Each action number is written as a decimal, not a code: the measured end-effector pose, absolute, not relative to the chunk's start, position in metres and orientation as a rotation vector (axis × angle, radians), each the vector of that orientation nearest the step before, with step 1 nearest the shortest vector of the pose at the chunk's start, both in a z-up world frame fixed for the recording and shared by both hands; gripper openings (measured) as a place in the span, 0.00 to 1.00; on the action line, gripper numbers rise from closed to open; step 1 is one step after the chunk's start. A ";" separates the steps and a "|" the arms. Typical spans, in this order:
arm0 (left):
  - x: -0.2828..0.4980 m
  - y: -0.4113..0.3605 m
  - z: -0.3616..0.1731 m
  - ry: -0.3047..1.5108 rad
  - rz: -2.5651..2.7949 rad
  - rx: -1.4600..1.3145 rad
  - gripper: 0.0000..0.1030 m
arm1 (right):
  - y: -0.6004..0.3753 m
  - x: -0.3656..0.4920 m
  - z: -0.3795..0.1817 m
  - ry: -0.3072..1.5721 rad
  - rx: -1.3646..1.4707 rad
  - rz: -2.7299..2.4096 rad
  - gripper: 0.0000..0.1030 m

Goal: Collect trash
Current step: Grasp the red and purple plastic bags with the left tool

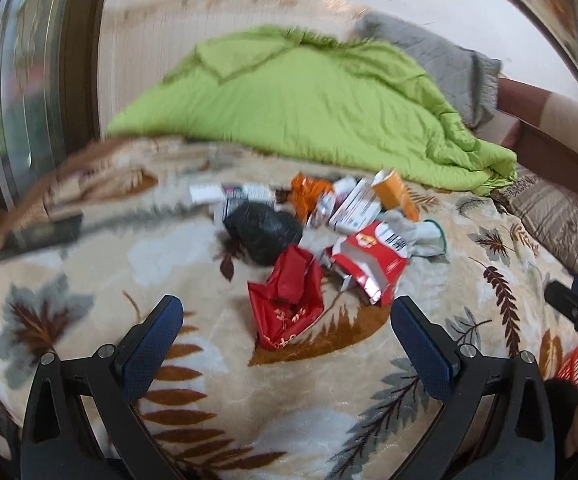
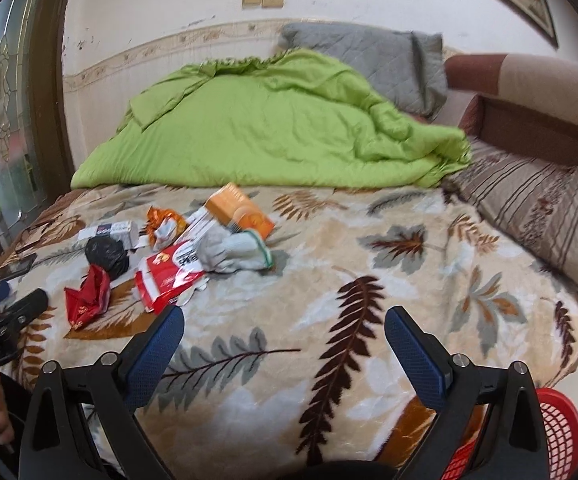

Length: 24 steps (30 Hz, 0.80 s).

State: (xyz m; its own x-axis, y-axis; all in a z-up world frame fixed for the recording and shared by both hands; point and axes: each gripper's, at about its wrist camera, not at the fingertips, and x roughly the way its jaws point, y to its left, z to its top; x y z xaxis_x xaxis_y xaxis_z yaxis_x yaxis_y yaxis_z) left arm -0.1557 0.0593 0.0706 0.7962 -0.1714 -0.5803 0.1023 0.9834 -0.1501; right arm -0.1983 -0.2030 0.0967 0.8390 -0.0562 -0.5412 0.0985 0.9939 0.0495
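Observation:
A heap of trash lies on the leaf-patterned blanket (image 1: 217, 392) of a bed. Nearest my left gripper (image 1: 287, 312) is a crumpled red wrapper (image 1: 285, 300), just beyond the open, empty fingers. Behind it sit a black plastic bag (image 1: 263, 232), a torn red-and-white packet (image 1: 369, 264), an orange box (image 1: 395, 194), an orange foil wrapper (image 1: 307, 192) and white cartons (image 1: 353, 206). The right wrist view shows the same heap at left: red wrapper (image 2: 87, 296), red-and-white packet (image 2: 169, 276), white glove (image 2: 233, 252), orange box (image 2: 241, 210). My right gripper (image 2: 283, 322) is open over bare blanket (image 2: 329, 280).
A green quilt (image 2: 265, 128) and a grey pillow (image 2: 369, 60) lie at the back against the wall. A striped cushion (image 2: 541, 204) and a brown sofa arm (image 2: 529, 92) lie to the right. A red mesh basket (image 2: 553, 432) sits at the bed's near right edge. A dark phone-like slab (image 1: 41, 236) rests at left.

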 end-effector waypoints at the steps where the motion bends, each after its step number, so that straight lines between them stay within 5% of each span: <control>1: -0.148 0.060 0.068 0.660 -0.154 -0.134 1.00 | -0.203 -0.196 0.096 0.577 0.086 -0.070 0.96; 11: -0.070 0.060 0.023 0.925 -0.161 -0.177 0.71 | -0.187 -0.146 0.080 0.656 0.189 0.128 0.89; 13: -0.069 0.058 0.024 0.900 -0.127 -0.132 0.36 | -0.181 -0.133 0.076 0.674 0.194 0.156 0.89; 24: -0.074 0.061 0.036 0.824 -0.150 -0.140 0.30 | -0.147 -0.043 0.049 0.850 0.218 0.284 0.89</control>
State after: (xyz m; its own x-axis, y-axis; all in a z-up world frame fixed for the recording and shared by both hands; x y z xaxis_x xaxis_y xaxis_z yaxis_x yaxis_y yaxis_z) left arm -0.0736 0.0613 0.0365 0.6696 -0.1866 -0.7189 0.0781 0.9803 -0.1817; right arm -0.0433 -0.1467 0.0492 0.6263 0.3312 -0.7057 -0.1589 0.9405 0.3004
